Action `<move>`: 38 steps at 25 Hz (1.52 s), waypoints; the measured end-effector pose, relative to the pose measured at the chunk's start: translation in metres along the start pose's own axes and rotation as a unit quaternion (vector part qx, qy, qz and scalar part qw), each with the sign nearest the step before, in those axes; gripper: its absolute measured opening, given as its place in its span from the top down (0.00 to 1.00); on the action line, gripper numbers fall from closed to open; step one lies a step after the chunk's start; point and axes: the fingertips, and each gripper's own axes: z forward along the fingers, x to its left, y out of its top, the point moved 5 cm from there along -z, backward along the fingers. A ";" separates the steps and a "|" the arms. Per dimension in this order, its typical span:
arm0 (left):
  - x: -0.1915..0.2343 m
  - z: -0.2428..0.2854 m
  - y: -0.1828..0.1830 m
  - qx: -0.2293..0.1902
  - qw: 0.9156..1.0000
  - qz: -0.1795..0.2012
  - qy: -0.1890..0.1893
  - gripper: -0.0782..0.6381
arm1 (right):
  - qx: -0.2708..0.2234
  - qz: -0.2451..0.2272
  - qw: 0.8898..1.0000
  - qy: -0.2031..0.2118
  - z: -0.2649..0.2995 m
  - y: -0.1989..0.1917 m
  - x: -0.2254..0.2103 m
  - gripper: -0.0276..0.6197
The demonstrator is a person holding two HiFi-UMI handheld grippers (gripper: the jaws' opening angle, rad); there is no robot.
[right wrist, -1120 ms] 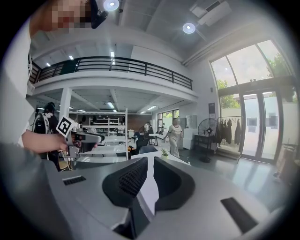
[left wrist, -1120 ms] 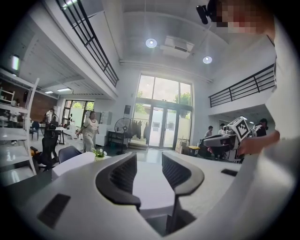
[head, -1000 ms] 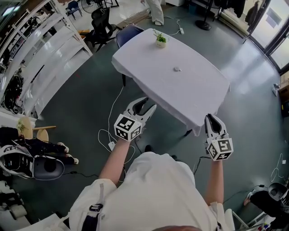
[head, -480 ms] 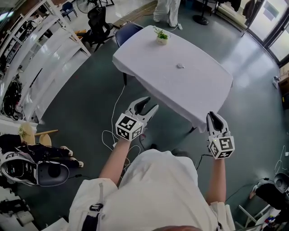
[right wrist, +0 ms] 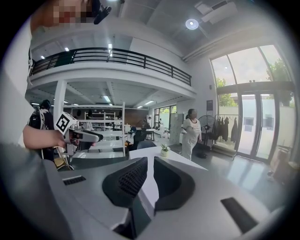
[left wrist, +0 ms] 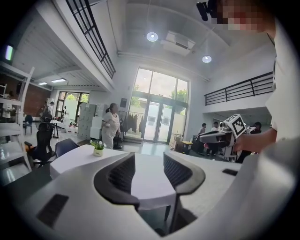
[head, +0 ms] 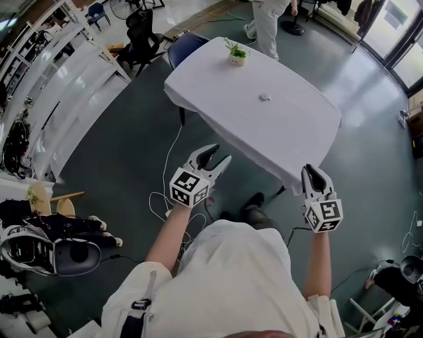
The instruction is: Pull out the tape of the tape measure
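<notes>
A small white round object (head: 265, 98), likely the tape measure, lies alone near the middle of the white-clothed table (head: 291, 142). Both grippers hang in the air short of the table's near edge, well apart from that object. My left gripper (head: 213, 157) is open with nothing between its jaws; in the left gripper view (left wrist: 149, 159) the table shows through the gap. My right gripper (head: 313, 171) has its jaws drawn almost together and empty, and only a thin slit shows in the right gripper view (right wrist: 150, 161). The white object shows in neither gripper view.
A small potted plant (head: 236, 54) stands at the table's far end. A person in white (head: 268, 20) walks beyond it. A blue chair (head: 188, 46) is tucked behind the table, white shelving (head: 73, 79) runs along the left, and cables (head: 162, 198) trail on the floor.
The person in white beyond the table has walked to the right. My shoe has come into view on the floor between the grippers. Both grippers keep nearly the same place in the view.
</notes>
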 end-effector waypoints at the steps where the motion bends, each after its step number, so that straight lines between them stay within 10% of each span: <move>1: 0.001 0.004 0.000 0.001 1.000 -0.002 0.001 0.62 | 0.001 0.000 1.000 0.002 0.003 0.000 -0.004 0.89; 38: 0.083 0.260 0.018 0.069 0.995 -0.034 0.071 0.61 | 0.063 0.008 0.992 0.112 0.219 -0.028 -0.224 0.89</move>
